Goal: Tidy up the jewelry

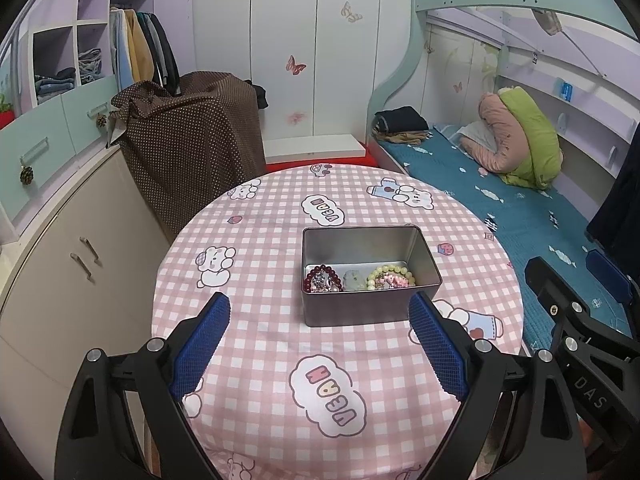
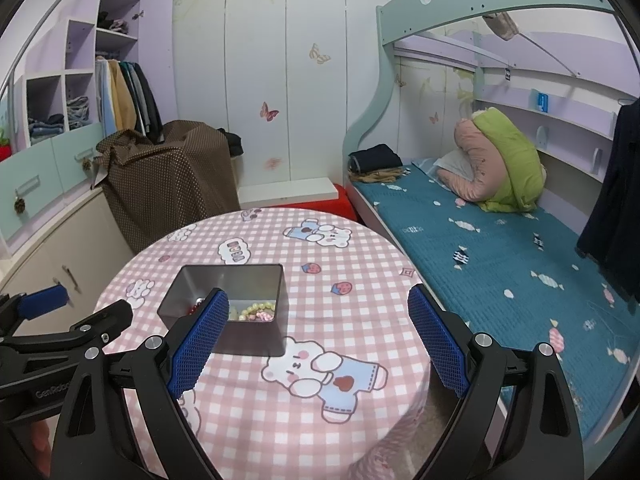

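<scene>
tin box w/ bracelets on table, bed beside.

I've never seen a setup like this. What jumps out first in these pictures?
Most striking is the open metal tin in the middle of the round table's pink checked cloth, holding a dark red bead bracelet at its left and a pale yellow bead bracelet at its right. In front, the left tongs and right tongs hang open and empty with blue pads. Behind on the right is a teal bed.
</scene>
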`<state>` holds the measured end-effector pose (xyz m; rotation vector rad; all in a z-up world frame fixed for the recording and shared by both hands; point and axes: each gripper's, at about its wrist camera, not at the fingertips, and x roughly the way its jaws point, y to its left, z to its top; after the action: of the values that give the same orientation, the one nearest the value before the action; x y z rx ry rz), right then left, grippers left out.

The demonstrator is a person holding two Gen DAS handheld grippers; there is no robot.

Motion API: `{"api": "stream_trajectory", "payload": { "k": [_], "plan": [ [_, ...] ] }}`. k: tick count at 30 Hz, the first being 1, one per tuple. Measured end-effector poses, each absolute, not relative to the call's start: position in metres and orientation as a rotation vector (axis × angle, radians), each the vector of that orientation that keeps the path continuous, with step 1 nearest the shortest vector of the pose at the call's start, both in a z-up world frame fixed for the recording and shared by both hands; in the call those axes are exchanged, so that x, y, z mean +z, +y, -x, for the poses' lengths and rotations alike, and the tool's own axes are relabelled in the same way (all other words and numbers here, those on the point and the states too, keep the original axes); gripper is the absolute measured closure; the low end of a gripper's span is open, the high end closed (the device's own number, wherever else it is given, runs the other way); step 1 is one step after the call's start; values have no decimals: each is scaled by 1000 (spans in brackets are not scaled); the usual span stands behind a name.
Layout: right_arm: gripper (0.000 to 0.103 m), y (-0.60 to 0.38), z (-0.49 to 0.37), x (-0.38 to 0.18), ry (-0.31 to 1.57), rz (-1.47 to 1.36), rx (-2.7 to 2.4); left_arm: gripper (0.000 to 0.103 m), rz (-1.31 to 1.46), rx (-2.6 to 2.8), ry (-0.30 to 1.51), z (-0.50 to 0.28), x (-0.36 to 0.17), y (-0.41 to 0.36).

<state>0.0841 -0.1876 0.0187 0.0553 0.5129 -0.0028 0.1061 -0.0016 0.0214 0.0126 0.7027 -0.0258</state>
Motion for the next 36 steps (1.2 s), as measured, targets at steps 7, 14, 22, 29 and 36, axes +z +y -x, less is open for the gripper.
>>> {"api": "stream_trajectory", "payload": {
  "k": [7, 14, 22, 29, 36],
  "plan": [
    [15, -187, -84, 19, 517, -55, -5, 15, -11, -25, 707, -107, 21, -2],
    [15, -186, -85, 20, 518, -54, -6, 15, -10, -23, 706, -107, 20, -3],
    [15, -186, -86, 20, 517, -53, -6, 15, -11, -22, 706, -107, 20, -3],
    [15, -186, -86, 20, 517, -54, -5, 15, -10, -21, 708, -107, 21, -2],
    [15, -186, -86, 20, 519, -58, -3, 15, -11, -15, 709, -107, 21, -2]
  ]
}}
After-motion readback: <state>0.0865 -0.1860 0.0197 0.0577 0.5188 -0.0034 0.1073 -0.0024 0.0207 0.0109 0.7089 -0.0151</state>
